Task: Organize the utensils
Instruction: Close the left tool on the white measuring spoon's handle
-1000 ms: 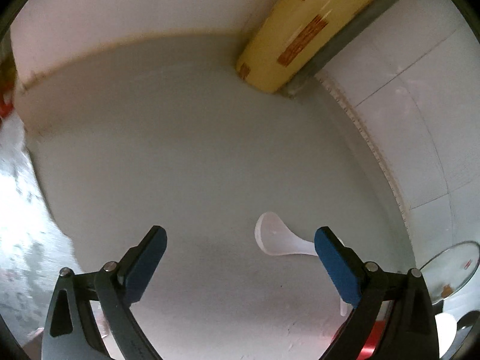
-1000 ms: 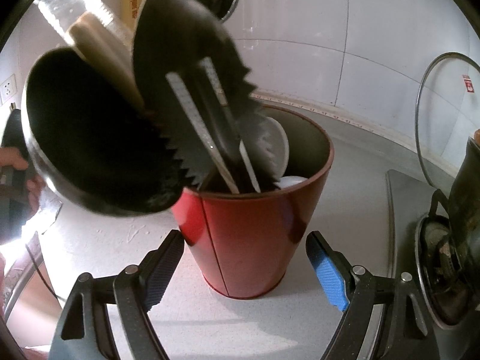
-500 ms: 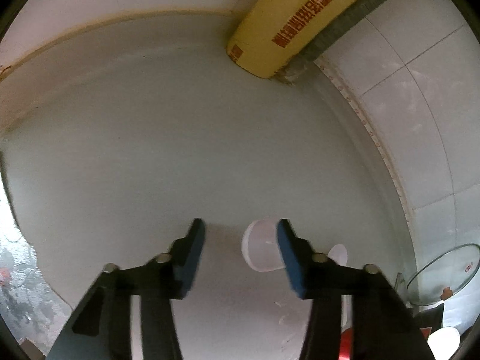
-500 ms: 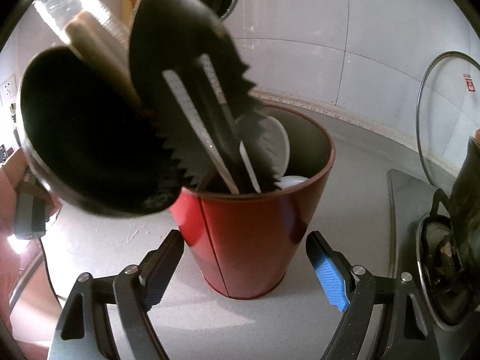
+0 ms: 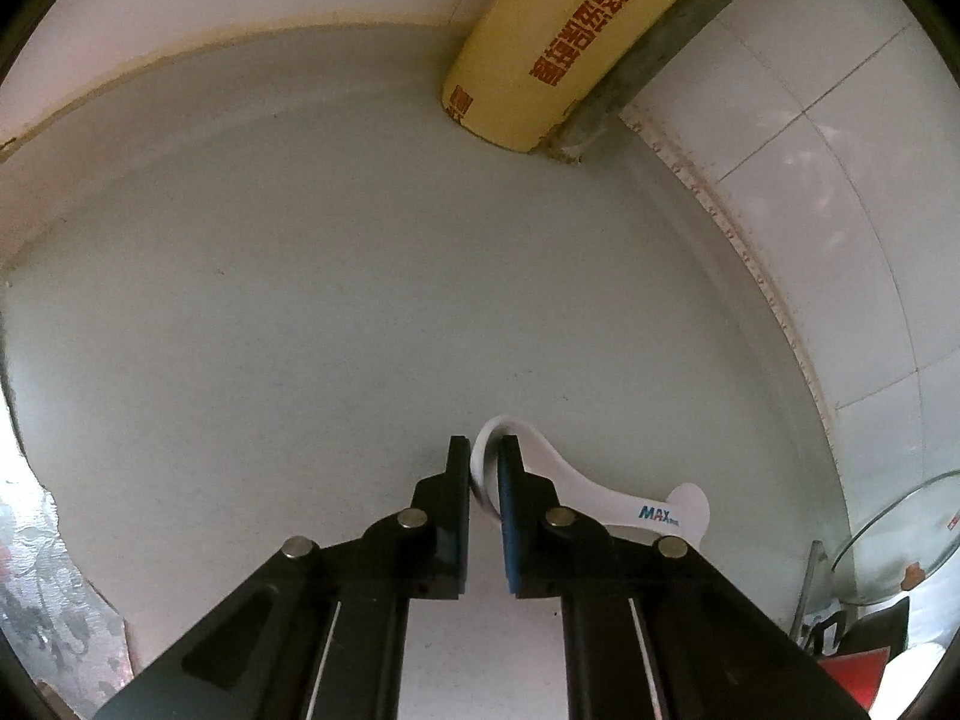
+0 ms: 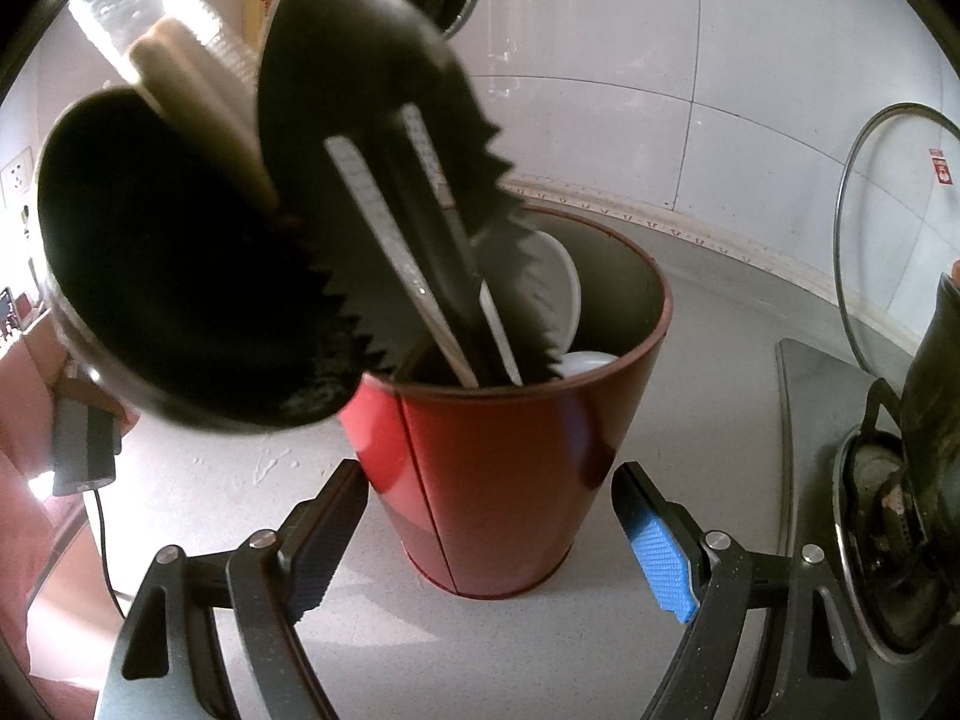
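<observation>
A white plastic spoon (image 5: 606,495) with blue lettering on its handle lies on the grey counter (image 5: 300,300). The jaws of my left gripper (image 5: 483,450) are closing, and the pads pinch the rim of the spoon's bowl between them. In the right wrist view a red utensil holder (image 6: 510,450) stands upright. It holds a black ladle (image 6: 168,276), a black serrated slotted turner (image 6: 372,120), a beige spatula (image 6: 192,108) and a white spoon (image 6: 558,294). My right gripper (image 6: 489,480) stands open, its fingers flanking the holder's base without touching it.
A yellow roll (image 5: 552,42) leans in the counter's back corner against the tiled wall (image 5: 840,180). A glass lid (image 6: 888,228) stands against the wall at the right, beside a stove burner (image 6: 876,480) carrying a dark pot (image 6: 936,390). The holder's red edge (image 5: 852,669) shows at the left wrist view's lower right.
My left gripper moved down over the spoon and its jaws went from wide open to pinched on the spoon's bowl, tipping it onto its edge. The right gripper and holder stayed still.
</observation>
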A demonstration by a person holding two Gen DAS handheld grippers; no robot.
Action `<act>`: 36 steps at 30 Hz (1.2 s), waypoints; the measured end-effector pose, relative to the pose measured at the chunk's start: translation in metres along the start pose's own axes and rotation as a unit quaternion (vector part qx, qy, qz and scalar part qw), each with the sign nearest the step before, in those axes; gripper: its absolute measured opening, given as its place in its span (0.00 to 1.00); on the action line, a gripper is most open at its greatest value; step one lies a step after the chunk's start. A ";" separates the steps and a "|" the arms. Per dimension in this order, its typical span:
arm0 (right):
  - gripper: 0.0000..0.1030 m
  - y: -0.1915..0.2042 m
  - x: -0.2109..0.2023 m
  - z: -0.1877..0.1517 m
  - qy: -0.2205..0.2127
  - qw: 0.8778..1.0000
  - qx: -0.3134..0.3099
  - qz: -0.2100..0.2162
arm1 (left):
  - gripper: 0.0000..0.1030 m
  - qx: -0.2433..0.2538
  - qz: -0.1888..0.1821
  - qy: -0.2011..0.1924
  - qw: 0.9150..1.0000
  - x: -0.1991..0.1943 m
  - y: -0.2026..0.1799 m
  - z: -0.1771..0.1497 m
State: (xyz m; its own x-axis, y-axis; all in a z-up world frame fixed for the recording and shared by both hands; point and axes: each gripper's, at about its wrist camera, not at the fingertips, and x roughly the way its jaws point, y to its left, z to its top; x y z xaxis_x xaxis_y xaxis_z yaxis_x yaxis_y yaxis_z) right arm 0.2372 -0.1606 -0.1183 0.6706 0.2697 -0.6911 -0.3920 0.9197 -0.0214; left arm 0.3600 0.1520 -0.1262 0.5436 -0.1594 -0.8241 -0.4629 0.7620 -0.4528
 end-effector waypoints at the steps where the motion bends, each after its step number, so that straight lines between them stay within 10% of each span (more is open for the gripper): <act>1: 0.83 0.000 0.000 0.000 0.000 1.000 0.000 0.000 | 0.08 0.003 0.001 -0.003 1.000 -0.002 0.000 -0.001; 36: 0.79 -0.005 0.009 -0.002 -0.006 1.000 0.003 0.004 | 0.07 0.064 0.049 -0.123 0.989 -0.109 -0.012 0.004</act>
State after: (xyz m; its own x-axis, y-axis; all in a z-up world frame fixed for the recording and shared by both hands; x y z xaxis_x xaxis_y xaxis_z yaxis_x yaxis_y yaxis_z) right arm 0.2434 -0.1631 -0.1260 0.6747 0.2801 -0.6829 -0.3933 0.9194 -0.0114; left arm 0.3088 0.1623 -0.0293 0.6616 0.0638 -0.7471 -0.4370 0.8425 -0.3151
